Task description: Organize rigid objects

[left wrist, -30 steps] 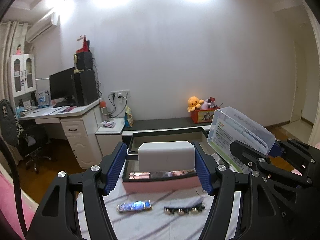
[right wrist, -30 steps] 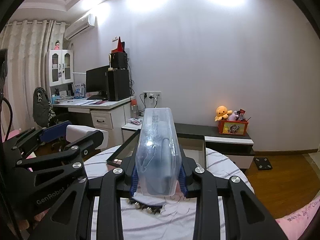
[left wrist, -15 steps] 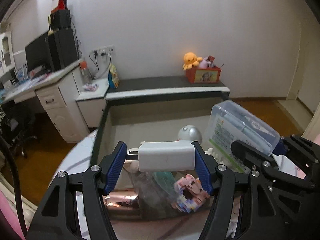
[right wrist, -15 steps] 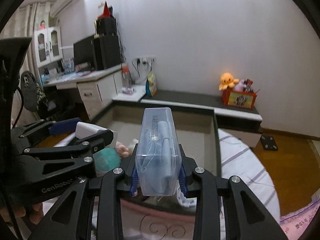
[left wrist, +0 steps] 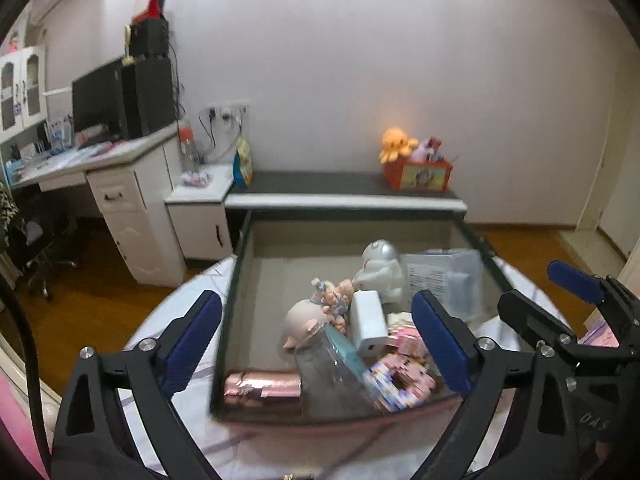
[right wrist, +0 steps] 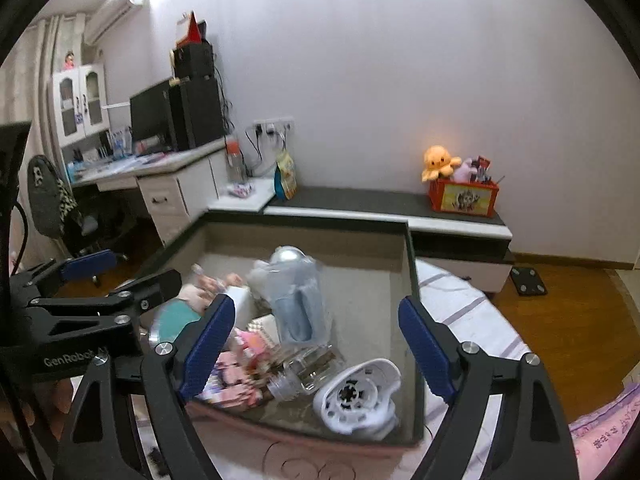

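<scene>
The left claw (left wrist: 318,344) hangs with its blue-padded fingers (left wrist: 192,336) spread wide and nothing between them. The right claw (right wrist: 320,344) is likewise parted and empty. Seen from the left wrist, the right claw (left wrist: 576,300) sits just beside the left one, on its right, slightly forward.

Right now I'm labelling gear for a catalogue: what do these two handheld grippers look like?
Both the left gripper and right gripper have matte black angular linkage frames with silver screws and blue ribbed finger pads. White "GenRobot" lettering marks the left one's body, seen in the right wrist view. A black cable runs alongside.
</scene>
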Tool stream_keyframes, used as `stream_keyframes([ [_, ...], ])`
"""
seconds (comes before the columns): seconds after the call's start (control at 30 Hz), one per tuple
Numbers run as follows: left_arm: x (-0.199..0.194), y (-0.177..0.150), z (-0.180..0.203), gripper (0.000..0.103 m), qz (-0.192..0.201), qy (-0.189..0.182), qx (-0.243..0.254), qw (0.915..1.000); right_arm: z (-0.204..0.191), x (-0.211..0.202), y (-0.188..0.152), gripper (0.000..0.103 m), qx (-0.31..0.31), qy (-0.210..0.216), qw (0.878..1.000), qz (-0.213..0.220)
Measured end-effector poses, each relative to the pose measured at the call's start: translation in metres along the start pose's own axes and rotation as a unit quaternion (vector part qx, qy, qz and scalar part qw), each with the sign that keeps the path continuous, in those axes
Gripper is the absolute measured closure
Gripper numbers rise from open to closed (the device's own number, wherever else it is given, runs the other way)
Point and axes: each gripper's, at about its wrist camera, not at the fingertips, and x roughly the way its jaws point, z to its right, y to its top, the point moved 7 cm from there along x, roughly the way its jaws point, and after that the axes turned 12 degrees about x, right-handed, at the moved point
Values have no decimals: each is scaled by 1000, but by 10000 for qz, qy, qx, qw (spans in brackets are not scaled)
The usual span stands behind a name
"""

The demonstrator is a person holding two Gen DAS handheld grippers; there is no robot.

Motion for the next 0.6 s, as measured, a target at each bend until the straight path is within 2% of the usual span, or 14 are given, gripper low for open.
stream_keyframes([
  [0.13, -62, 3, 6, 0, 491, 185, 110, 9986, -12, -48, 7, 15, -1, 152, 9994, 311],
  [0.17, -74, 3, 7, 0, 596, 224, 110, 9979, -15, -60, 8, 12, -8, 166, 9990, 405],
  [0.2, -88, 2, 8, 0, 682, 273, 117, 9972, -18, -73, 9, 0, -27, 157, 9987, 494],
  [0.27, -119, 1, 11, 0, 889, 383, 146, 9952, -26, -101, 10, 0, -98, 129, 9972, 729],
  [0.47, -192, -12, 23, 0, 1168, 558, 234, 9913, -40, -176, 6, 0, -308, -104, 9906, 1332],
  [0.6, -237, -20, 28, 0, 1382, 612, 196, 9883, -46, -217, -2, 0, -260, -115, 9878, 1529],
])
